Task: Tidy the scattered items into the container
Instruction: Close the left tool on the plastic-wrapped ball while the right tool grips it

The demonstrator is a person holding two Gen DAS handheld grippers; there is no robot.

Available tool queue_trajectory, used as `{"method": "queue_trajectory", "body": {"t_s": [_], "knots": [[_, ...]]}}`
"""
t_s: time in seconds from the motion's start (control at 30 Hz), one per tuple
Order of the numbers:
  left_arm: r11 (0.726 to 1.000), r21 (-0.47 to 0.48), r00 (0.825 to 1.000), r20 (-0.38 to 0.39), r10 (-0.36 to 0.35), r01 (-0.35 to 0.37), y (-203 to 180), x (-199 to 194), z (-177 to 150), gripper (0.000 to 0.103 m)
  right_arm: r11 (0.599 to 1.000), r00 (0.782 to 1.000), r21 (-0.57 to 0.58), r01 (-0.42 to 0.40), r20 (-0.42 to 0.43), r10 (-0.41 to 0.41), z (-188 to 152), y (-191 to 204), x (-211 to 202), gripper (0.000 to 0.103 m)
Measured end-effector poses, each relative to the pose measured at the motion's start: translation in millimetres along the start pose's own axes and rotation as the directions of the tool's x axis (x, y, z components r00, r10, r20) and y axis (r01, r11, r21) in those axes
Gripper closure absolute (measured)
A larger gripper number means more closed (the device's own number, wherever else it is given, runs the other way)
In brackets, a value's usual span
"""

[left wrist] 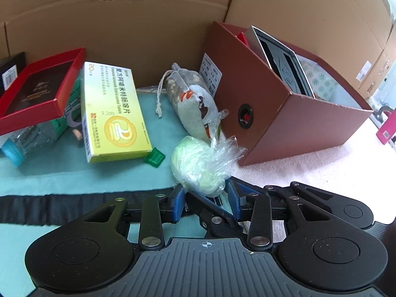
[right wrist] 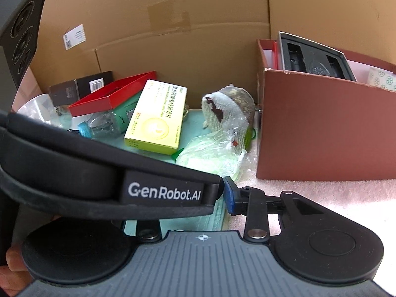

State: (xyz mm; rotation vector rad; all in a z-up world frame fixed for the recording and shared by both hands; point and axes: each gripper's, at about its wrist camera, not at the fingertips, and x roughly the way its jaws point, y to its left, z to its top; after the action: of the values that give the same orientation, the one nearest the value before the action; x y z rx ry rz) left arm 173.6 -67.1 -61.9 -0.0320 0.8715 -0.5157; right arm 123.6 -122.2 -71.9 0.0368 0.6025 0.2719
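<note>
A brown cardboard container (left wrist: 277, 113) stands at the right and holds a grey tray (left wrist: 279, 57); it also shows in the right wrist view (right wrist: 321, 128). My left gripper (left wrist: 206, 198) is open around a pale green bundle in clear plastic (left wrist: 198, 165), with a blue pad on each side of the bundle's near end. A yellow medicine box (left wrist: 111, 113), a small green clip (left wrist: 154, 157) and a printed cloth pouch (left wrist: 195, 104) lie on the teal cloth. My right gripper (right wrist: 198, 198) is mostly hidden behind the left gripper's body; only its right blue pad (right wrist: 230, 195) shows.
A red shallow box (left wrist: 39, 86) rests on a plastic bottle (left wrist: 37, 133) at the left, with a black box (left wrist: 12, 71) behind. A tall cardboard wall (left wrist: 123, 19) closes the back. A pink item (left wrist: 388, 126) stands at the far right. The cloth (left wrist: 74, 173) has a black band.
</note>
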Motion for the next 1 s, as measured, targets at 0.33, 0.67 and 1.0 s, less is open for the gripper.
{"method": "queue_trajectory", "body": {"t_s": [0.33, 0.67, 1.0], "knots": [[0.999, -0.023, 1.000, -0.003, 0.031, -0.031, -1, -36, -33, 0.065, 0.996, 0.998, -0.069, -0.060, -0.029, 0.058, -17, 23, -31, 0.061], [0.997, -0.046, 0.996, 0.054, 0.068, -0.065, 1, -67, -51, 0.032, 0.993, 0.997, -0.089, -0.077, -0.017, 0.076, -31, 31, -57, 0.037], [0.998, -0.032, 0.999, 0.023, 0.047, -0.047, 15, -45, -27, 0.027, 0.994, 0.998, -0.085, -0.064, -0.014, 0.063, -23, 29, -39, 0.034]]}}
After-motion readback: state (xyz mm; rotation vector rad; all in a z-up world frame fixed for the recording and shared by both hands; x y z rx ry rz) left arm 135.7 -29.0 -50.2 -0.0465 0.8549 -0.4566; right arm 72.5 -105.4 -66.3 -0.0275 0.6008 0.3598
